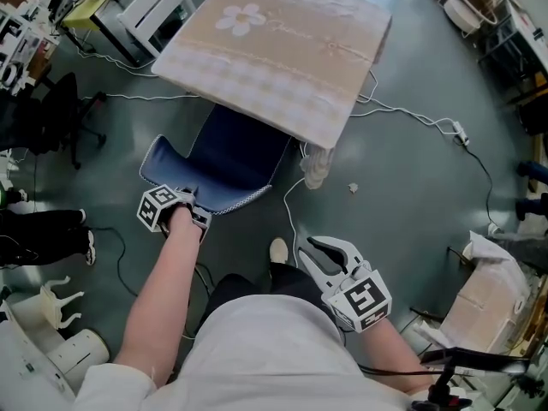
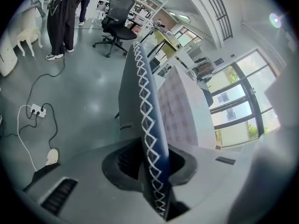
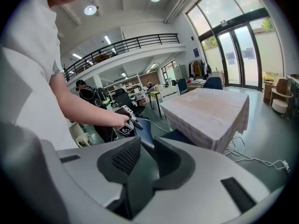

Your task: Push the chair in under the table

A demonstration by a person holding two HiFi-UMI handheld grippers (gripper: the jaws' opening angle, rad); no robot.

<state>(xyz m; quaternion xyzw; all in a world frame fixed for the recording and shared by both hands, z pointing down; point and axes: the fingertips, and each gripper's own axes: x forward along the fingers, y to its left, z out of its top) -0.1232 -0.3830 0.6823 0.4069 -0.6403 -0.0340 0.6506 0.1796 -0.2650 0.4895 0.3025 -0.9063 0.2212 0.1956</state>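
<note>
Grey floor (image 1: 402,229); tablecloth (image 1: 274,50) script unreadable; left gripper (image 1: 190,197) clamps chair (image 1: 235,157) backrest.

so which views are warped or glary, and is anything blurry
Left gripper view: strong fisheye with dark corners, bright windows, chair edge up close fairly sharp. Right gripper view: same fisheye, glare from the ceiling lights. Head view: even light, lines bend a little toward the edges, table sharp.
</note>
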